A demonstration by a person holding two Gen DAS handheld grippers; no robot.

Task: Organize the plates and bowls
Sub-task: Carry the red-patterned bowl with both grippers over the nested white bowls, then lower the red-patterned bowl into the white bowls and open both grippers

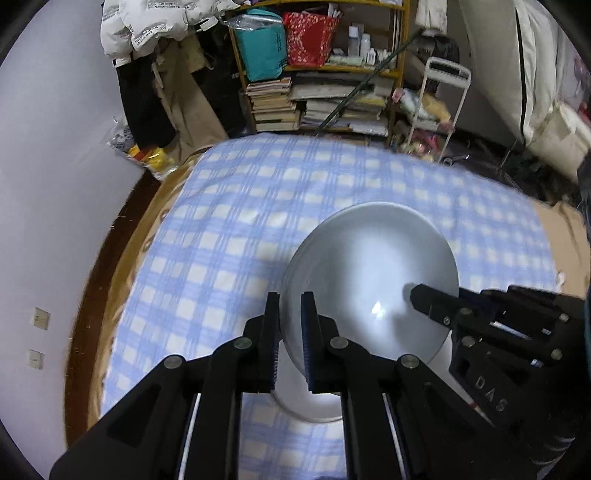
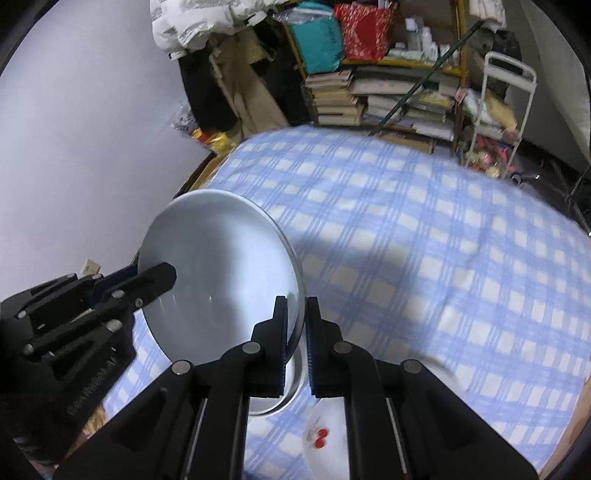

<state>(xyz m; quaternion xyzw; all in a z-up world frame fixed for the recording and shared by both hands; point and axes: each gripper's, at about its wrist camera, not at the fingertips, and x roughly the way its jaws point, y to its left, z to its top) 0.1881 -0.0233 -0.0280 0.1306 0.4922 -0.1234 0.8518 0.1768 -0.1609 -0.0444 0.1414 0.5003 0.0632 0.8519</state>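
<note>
Beneath both claws spreads a bed covered with a blue-and-cream checked cloth (image 1: 280, 206), the biggest thing in sight, reaching away ahead of the fingertips toward the far end of the room. Beyond it, well ahead of the claws, stands a yellow-framed shelf (image 1: 317, 70) crammed with stacked books, a teal bag (image 1: 262, 44) and a red bag (image 1: 310, 37), with white padded clothing (image 1: 155, 26) hanging to its left and a small white trolley (image 1: 443, 99) to its right. A pale wall (image 1: 55, 184) runs along the left side. Between the two claws, held up off the cloth and tilted, is a wide white bowl (image 1: 369, 266), its hollow facing the cameras. The left gripper (image 1: 290, 332) has its fingers pressed almost together on the bowl's near left rim, one finger inside and one outside. The right gripper (image 2: 296, 332) pinches the opposite rim in the same way, its fingers nearly together with the thin edge of the bowl between them; from the left view it reaches in from the right side. Directly under the raised bowl, just below the fingertips, lies another white dish (image 1: 314, 402) on the cloth. Lower still in the right view, under the right claw's arms, sits a white plate (image 2: 321, 435) marked with small red cherries (image 2: 320, 437).
</note>
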